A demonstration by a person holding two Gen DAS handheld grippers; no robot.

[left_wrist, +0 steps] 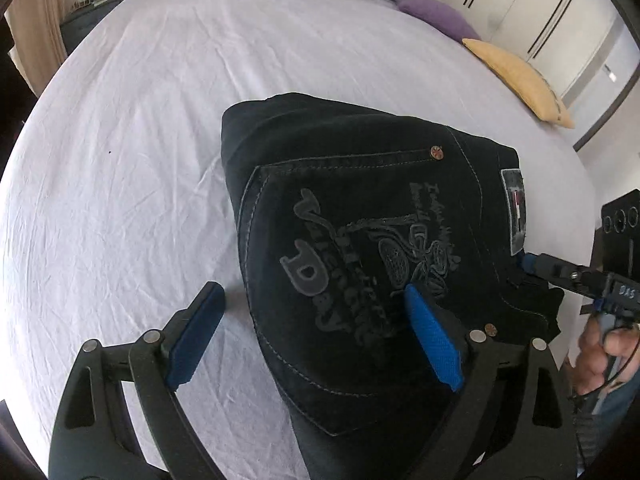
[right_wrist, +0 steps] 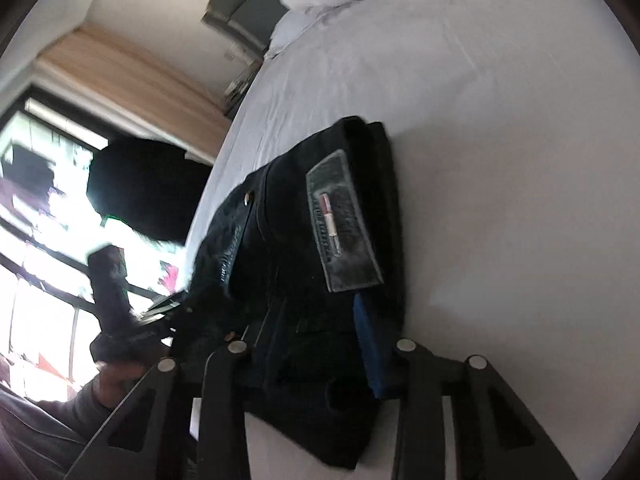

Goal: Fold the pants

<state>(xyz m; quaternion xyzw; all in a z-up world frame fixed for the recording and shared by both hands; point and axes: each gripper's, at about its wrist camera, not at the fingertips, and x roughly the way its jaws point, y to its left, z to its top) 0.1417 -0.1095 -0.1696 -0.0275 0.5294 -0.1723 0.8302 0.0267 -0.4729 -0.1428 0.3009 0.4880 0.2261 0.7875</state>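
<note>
Denim pants [left_wrist: 360, 216], dark and folded into a thick bundle, lie on the bed [left_wrist: 140, 140] near its edge. They look heavy and fairly stiff, best taken at the waistband or a folded edge. The left hand-held gripper [left_wrist: 316, 332] hovers wide open above the back pocket. The right hand-held gripper [right_wrist: 316, 344] straddles the waistband end; whether it pinches cannot be told, one pad being hidden.

Left gripper [left_wrist: 310, 334] spread wide over folded pants [left_wrist: 360, 216].
</note>
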